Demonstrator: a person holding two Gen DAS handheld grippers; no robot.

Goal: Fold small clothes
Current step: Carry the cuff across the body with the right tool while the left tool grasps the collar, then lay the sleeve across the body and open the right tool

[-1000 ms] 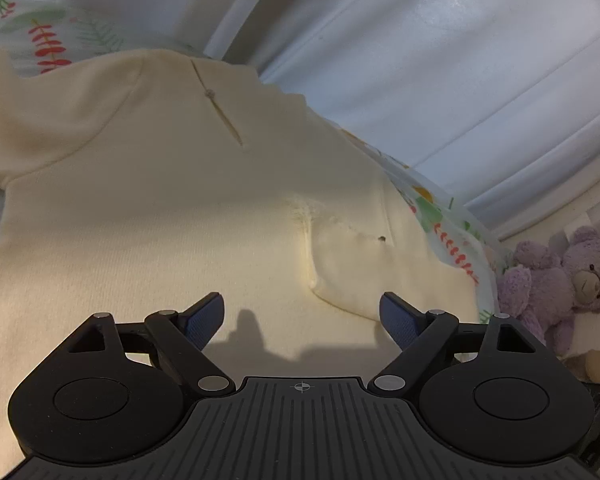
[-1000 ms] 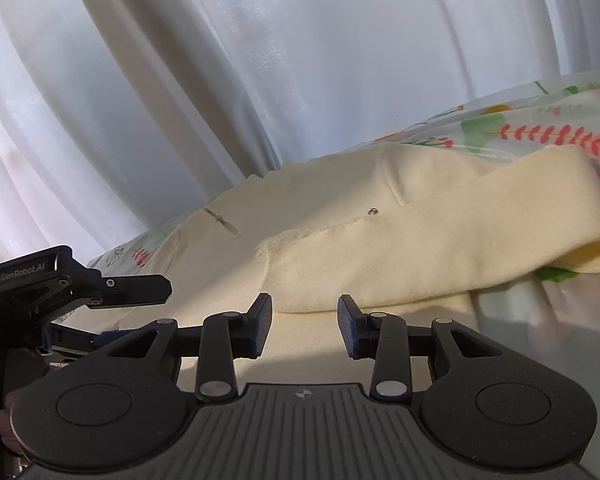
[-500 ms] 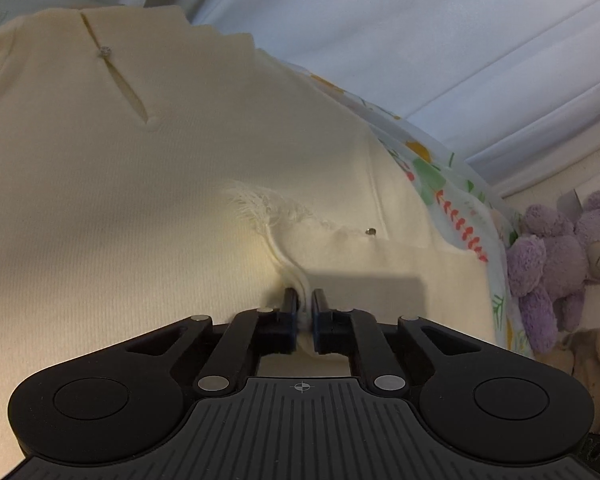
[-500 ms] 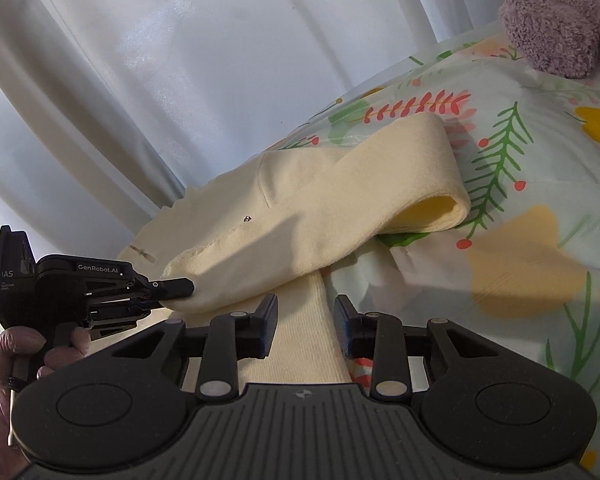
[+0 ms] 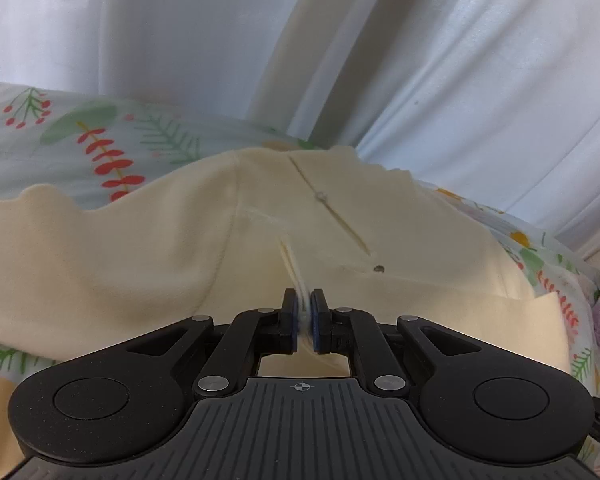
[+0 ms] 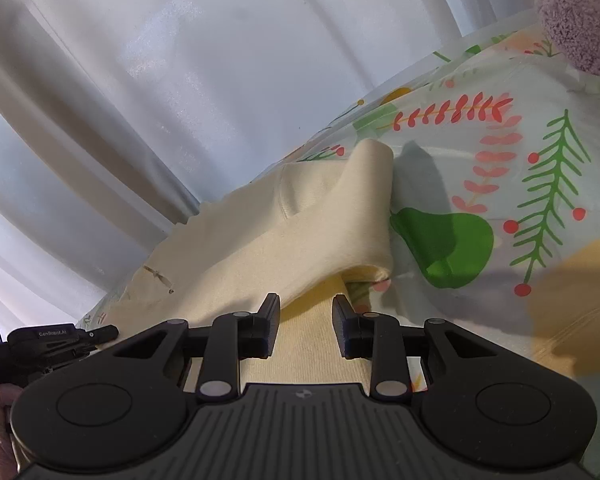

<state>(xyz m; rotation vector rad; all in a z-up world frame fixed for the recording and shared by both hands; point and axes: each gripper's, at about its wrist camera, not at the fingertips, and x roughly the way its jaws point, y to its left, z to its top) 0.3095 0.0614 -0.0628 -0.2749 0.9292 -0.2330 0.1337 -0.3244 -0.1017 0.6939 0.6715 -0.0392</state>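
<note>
Now left tongs pinching garment edge; right tongs apart above sheet.

Both wrist views low, close over cream knit garment, facing white curtain; both share these.

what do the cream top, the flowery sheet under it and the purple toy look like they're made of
Cream top: soft matte knit, probably cotton; fine ribbing shows, and it bunches between the shut left gripper.
Flowery sheet: thin, smooth printed fabric with a slight sheen; it could be a coated or plastic cover.
Purple toy: fuzzy plush, with a nubbly pile.
</note>
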